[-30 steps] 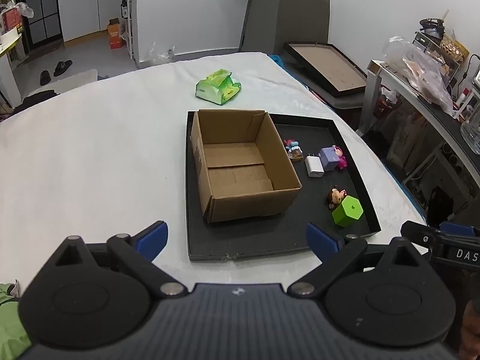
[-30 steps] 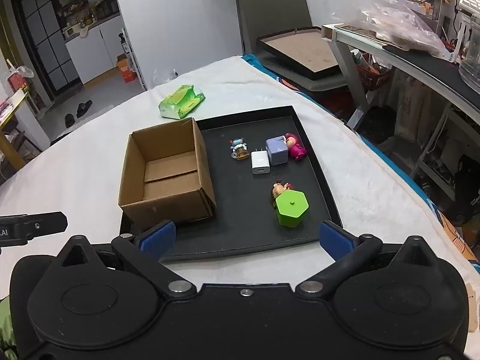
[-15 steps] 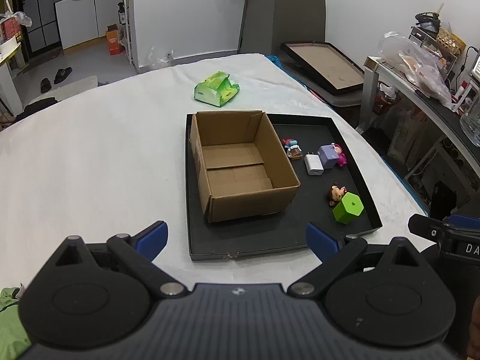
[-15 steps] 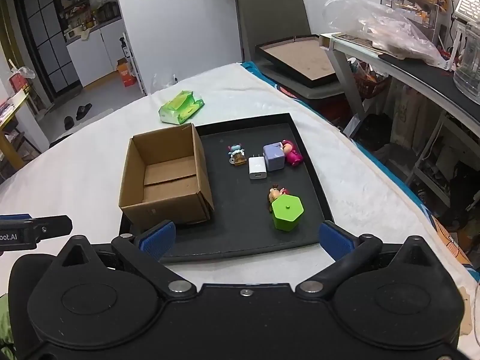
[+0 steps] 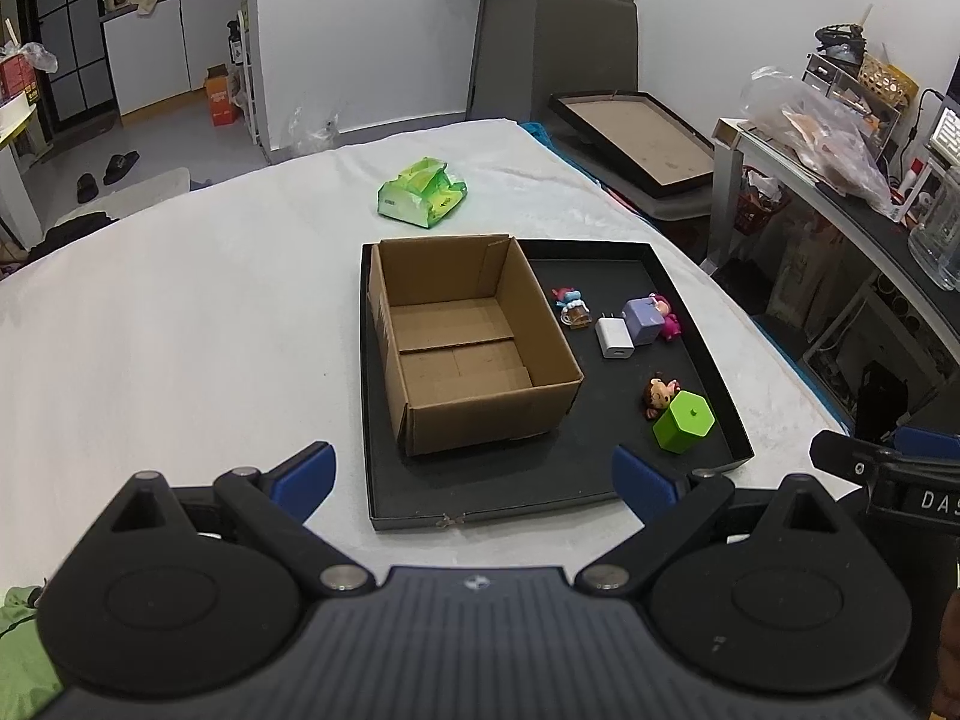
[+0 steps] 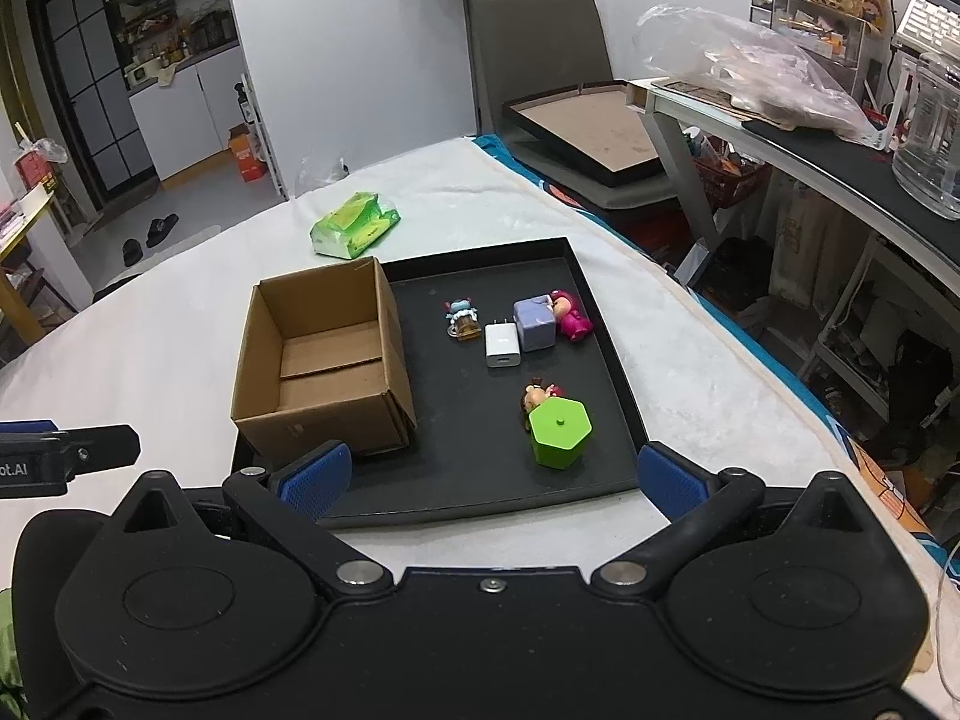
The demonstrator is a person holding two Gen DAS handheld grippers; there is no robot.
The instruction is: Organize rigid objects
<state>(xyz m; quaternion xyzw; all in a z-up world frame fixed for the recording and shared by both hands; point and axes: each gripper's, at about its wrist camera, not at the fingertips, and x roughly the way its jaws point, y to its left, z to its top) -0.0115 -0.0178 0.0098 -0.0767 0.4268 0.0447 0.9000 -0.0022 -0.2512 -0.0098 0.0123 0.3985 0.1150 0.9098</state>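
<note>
black tray sits on a white, slightly fuzzy cloth-covered table; low raised rim all round, near edge closest to both tools. wide bare cloth to the left of the tray, a narrower strip to its right before the table edge. open cardboard box fills the tray's left half, flaps down inside, nothing in it, its left wall against the tray's left rim. right half of the tray holds the small items with bare black floor between them: green hexagonal block nearest the tools, a small brown-and-red figurine touching its far side; farther back a white charger cube with prongs pointing away, a lilac cube just right of it, a pink figurine against the lilac cube, and a small blue-topped figurine apart to the left. green crinkled packet lies on the cloth beyond the tray. left gripper hovers before the tray's near edge, blue-padded fingers spread wide, nothing between them. right gripper likewise wide and unloaded, over the near rim, green block just ahead between its fingers' line.
</note>
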